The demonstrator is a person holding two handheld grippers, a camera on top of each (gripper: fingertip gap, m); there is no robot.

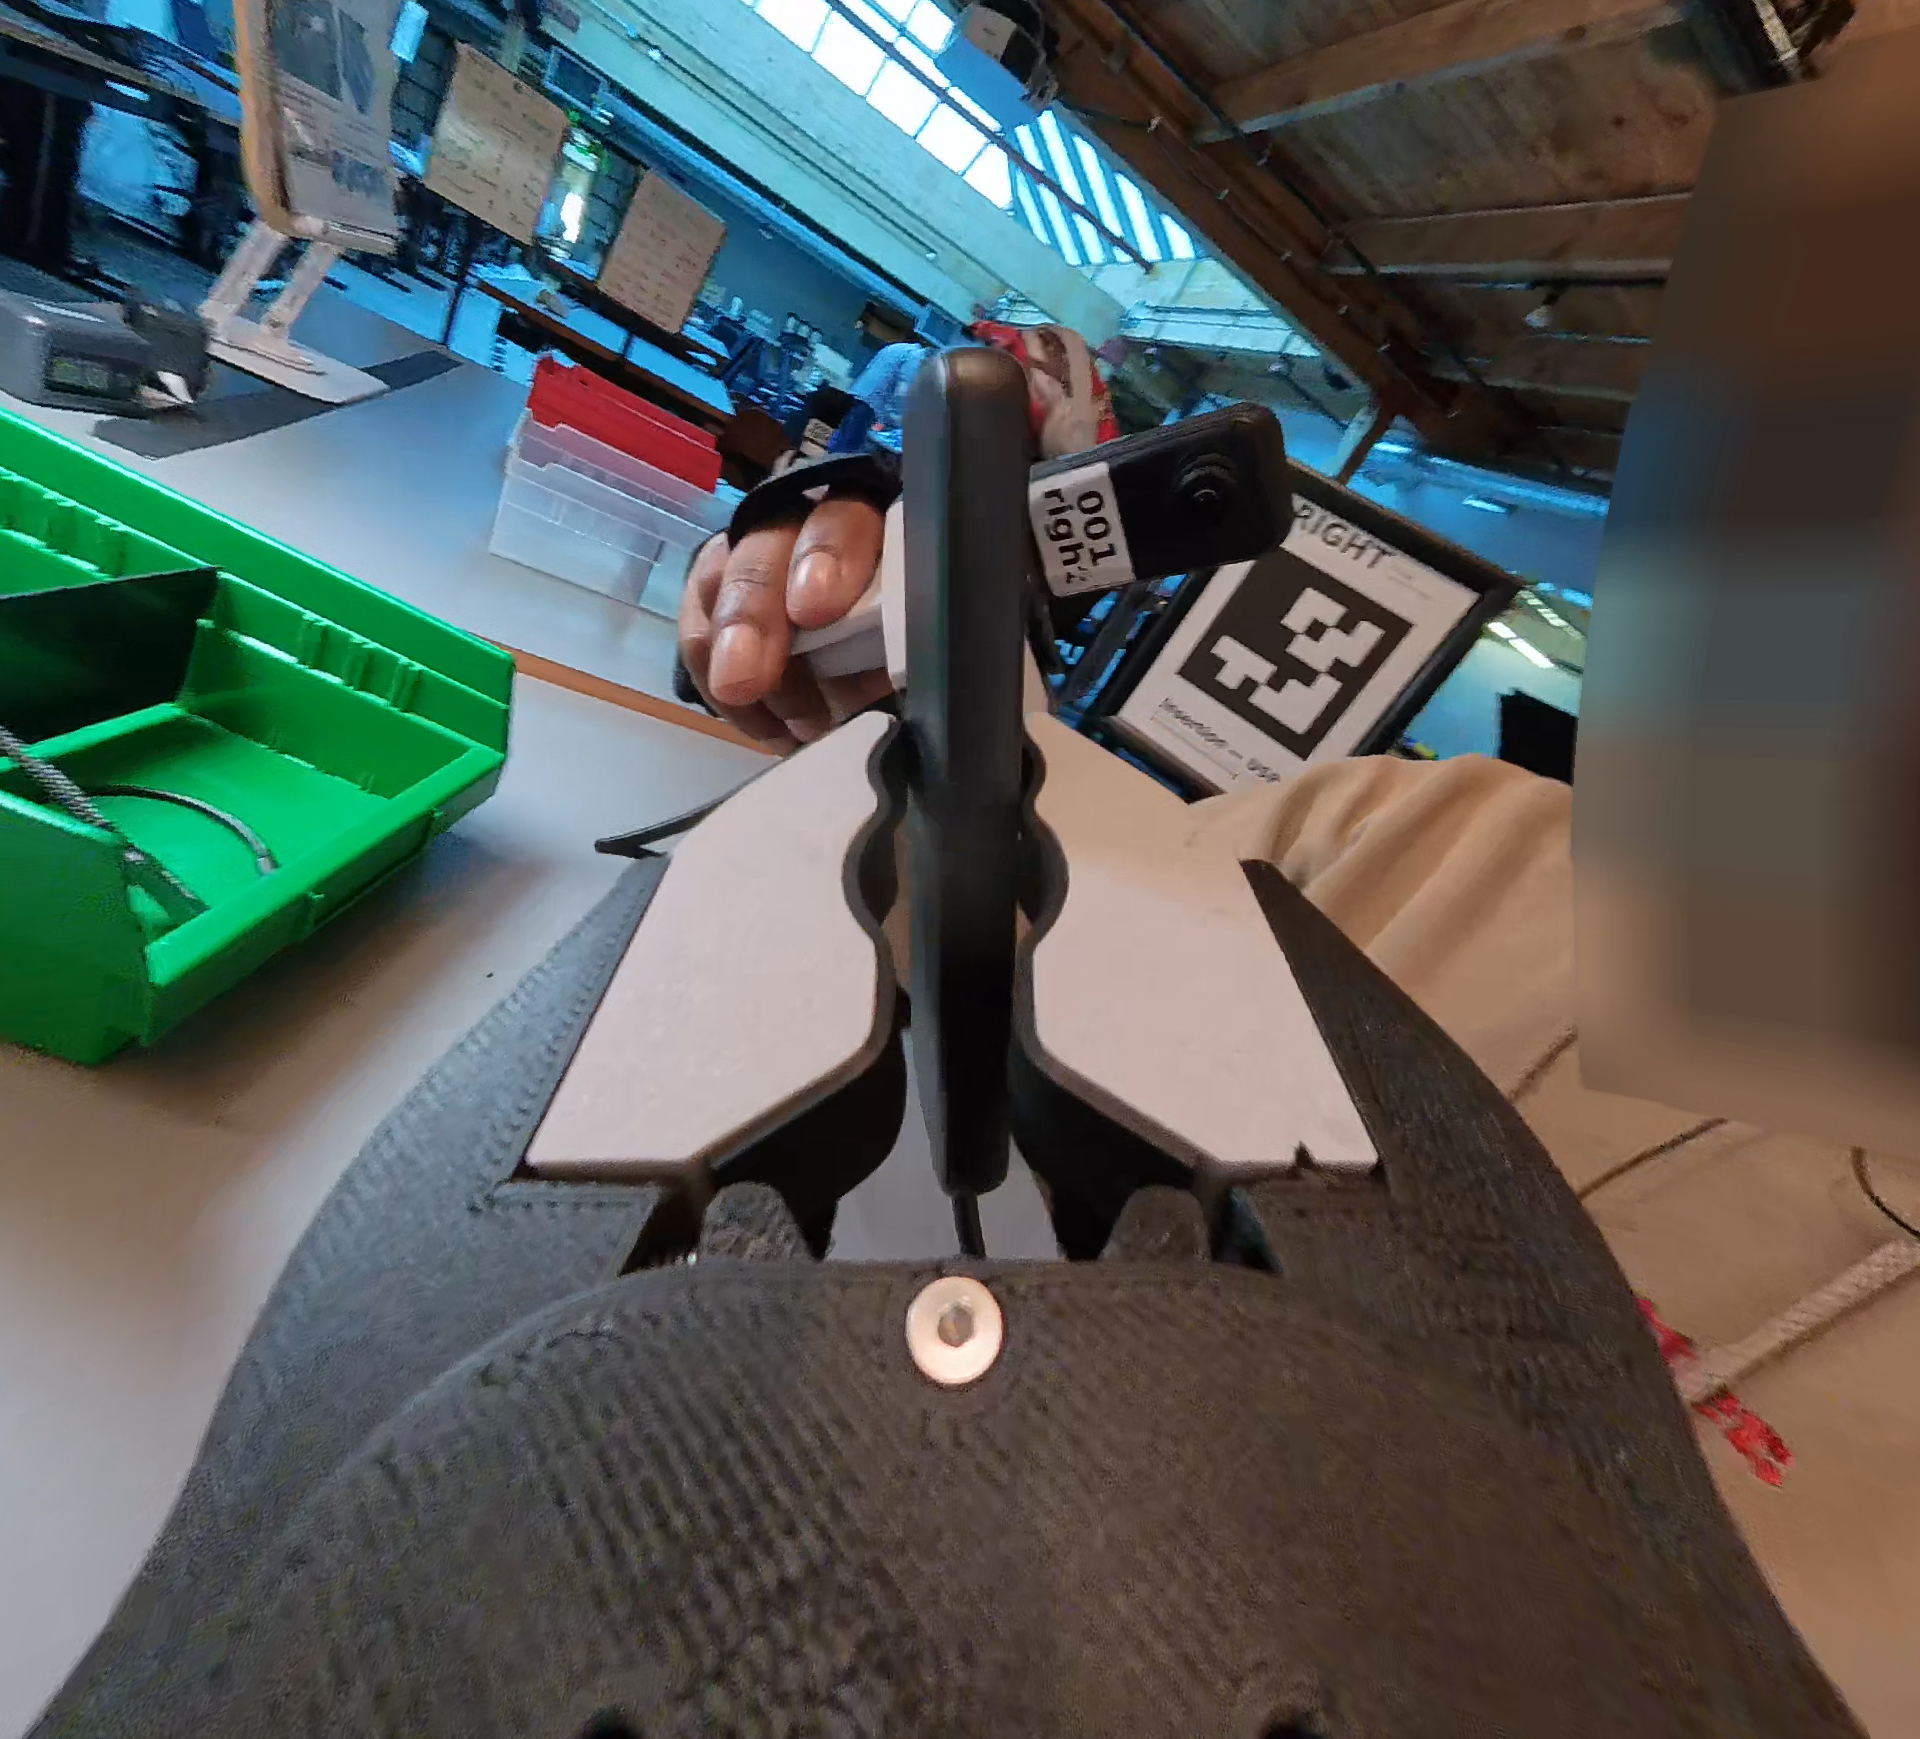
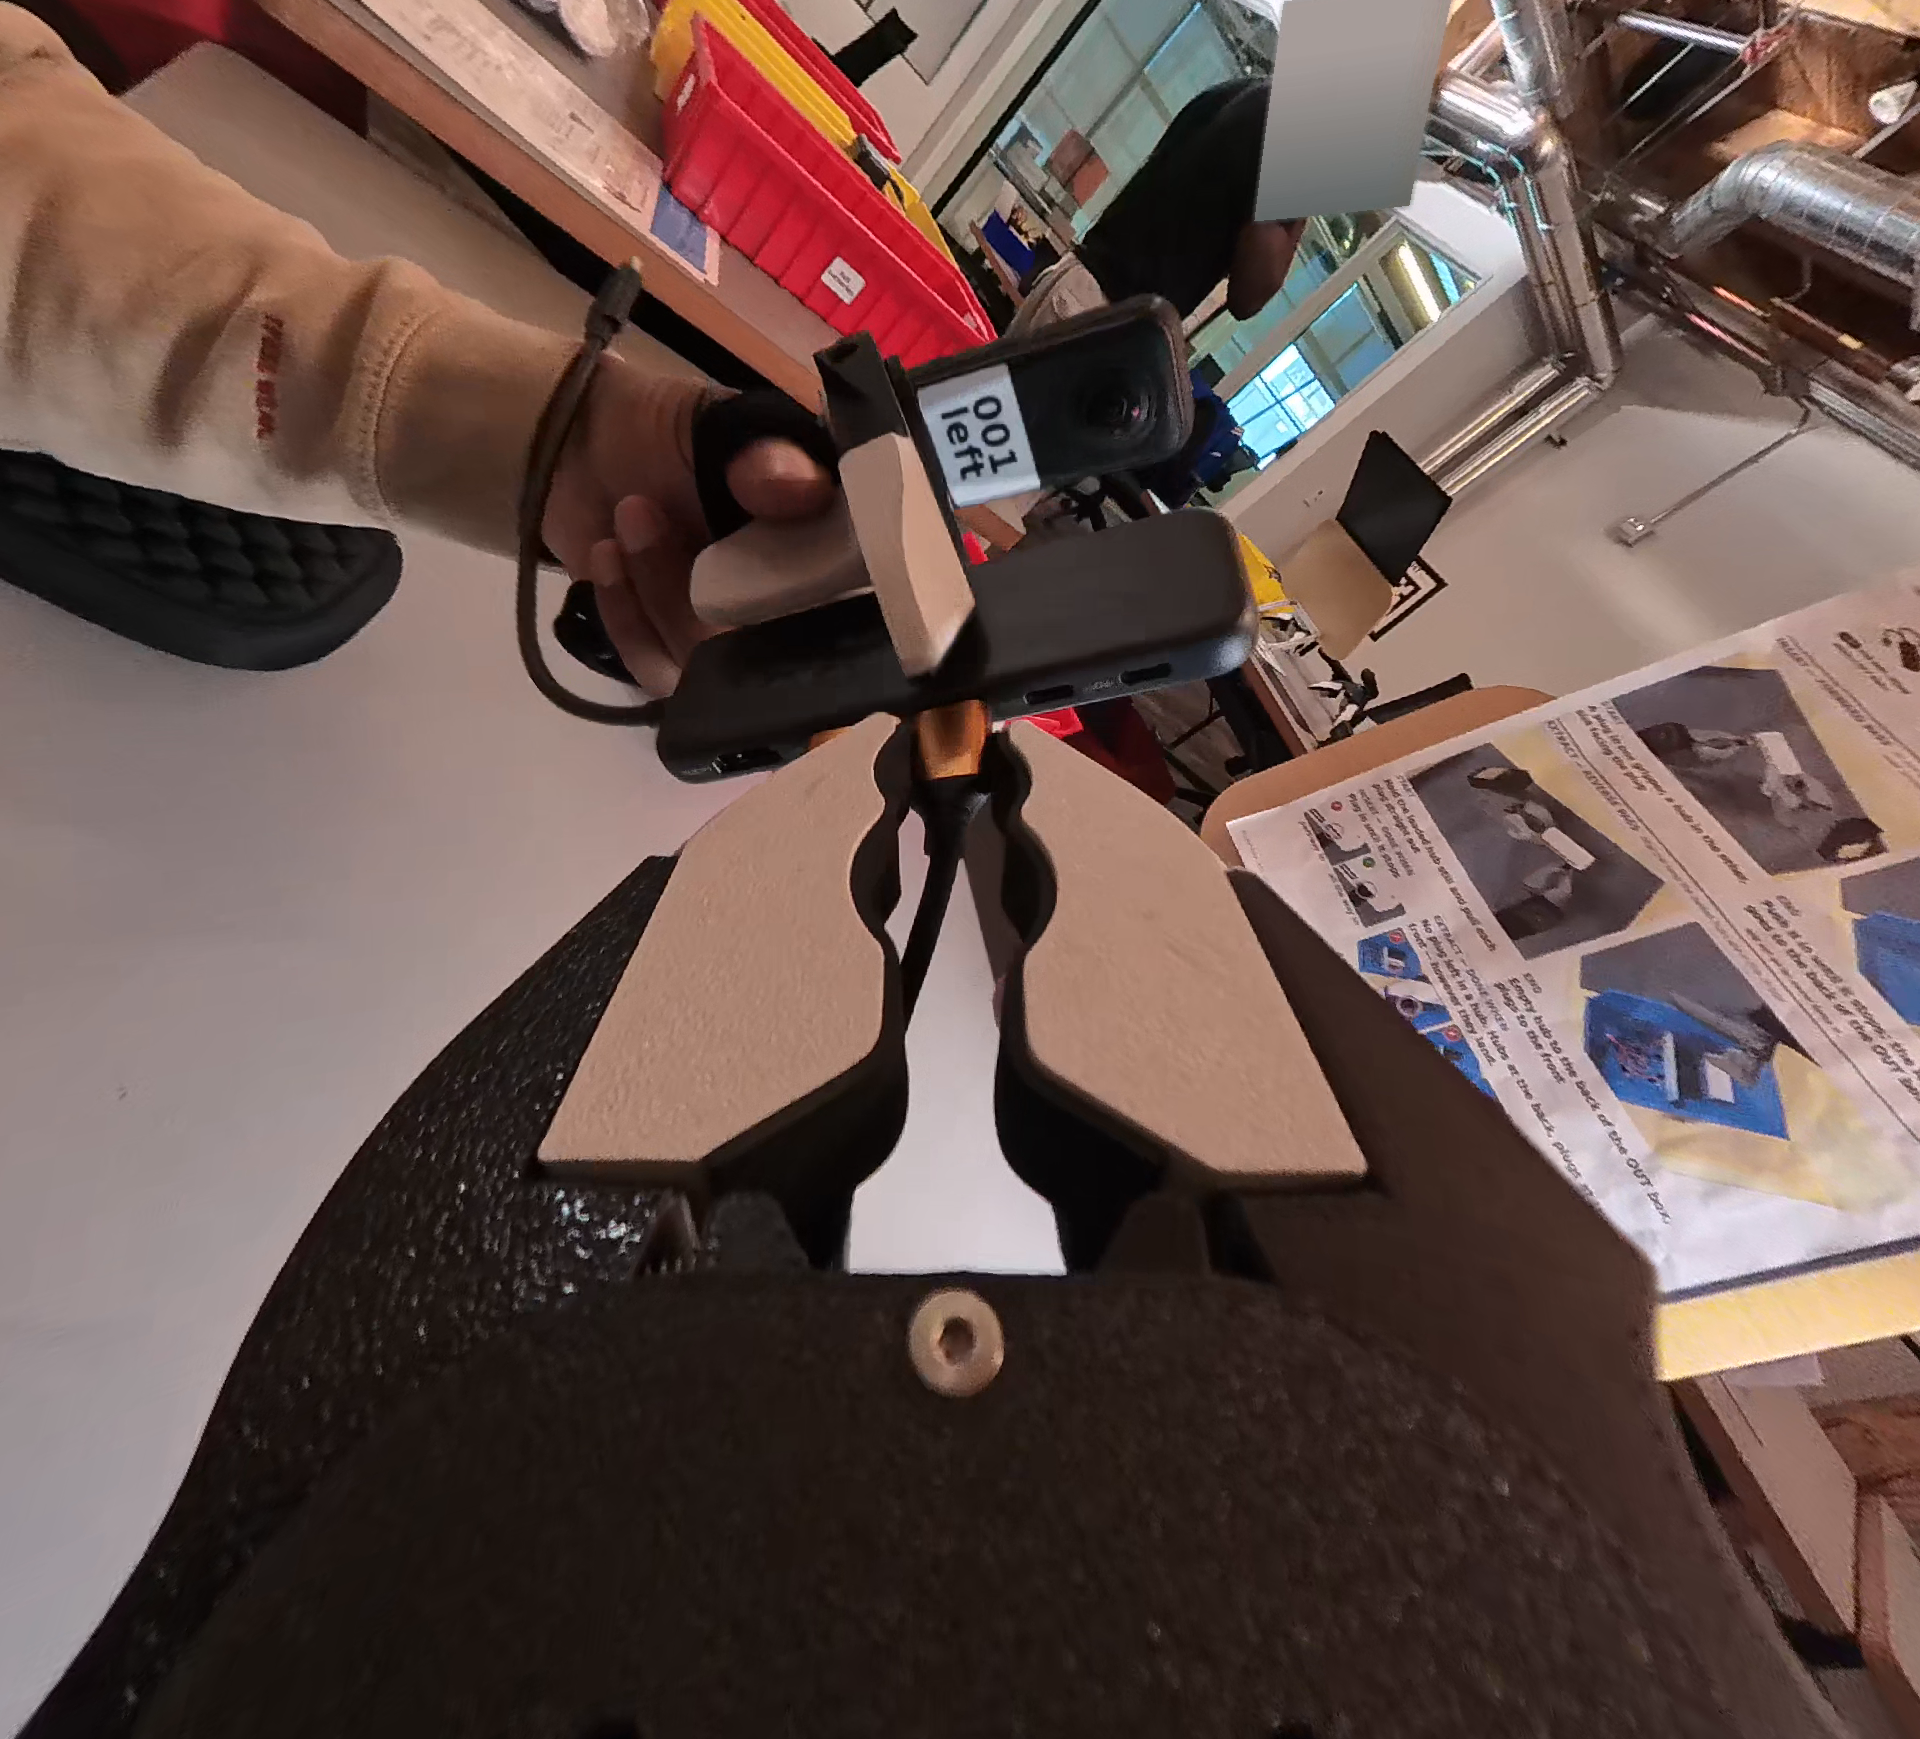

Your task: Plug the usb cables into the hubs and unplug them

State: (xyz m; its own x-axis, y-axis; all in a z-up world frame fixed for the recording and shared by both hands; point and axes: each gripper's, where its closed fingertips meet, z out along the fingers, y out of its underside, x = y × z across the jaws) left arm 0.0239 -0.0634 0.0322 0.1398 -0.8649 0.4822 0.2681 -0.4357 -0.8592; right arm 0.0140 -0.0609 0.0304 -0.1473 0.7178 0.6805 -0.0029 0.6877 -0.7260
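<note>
Holding the black hub (image 2: pixel 966 640) edge-on and clear of the white table (image 2: pixel 312 858), we clamp it across its flat faces with the left gripper (image 1: pixel 961 754), whose jaws are closed on the slab. In the right wrist view the hub lies crosswise, its ported edge facing the right gripper (image 2: pixel 948 754). That gripper is clenched on an orange-collared USB plug (image 2: pixel 948 742), its dark cable (image 2: pixel 930 889) trailing back between the jaws. The plug's tip meets the hub's edge; whether it is seated or only touching, we cannot tell.

We judge the step in hand to be an insertion or a withdrawal at this port. The next move calls for travel straight along the plug's axis, with the hub held rigid against it; any tilt would bind the connector.

The left hand (image 2: pixel 665 546) grips its handle with the cream sleeve (image 2: pixel 208 339) extended towards the hub. The hub's own short lead (image 2: pixel 551 484) loops past that wrist. The right hand (image 1: pixel 769 609) shows beyond the hub in the left wrist view. A green bin (image 1: pixel 312 754) sits to one side on the table.
</note>
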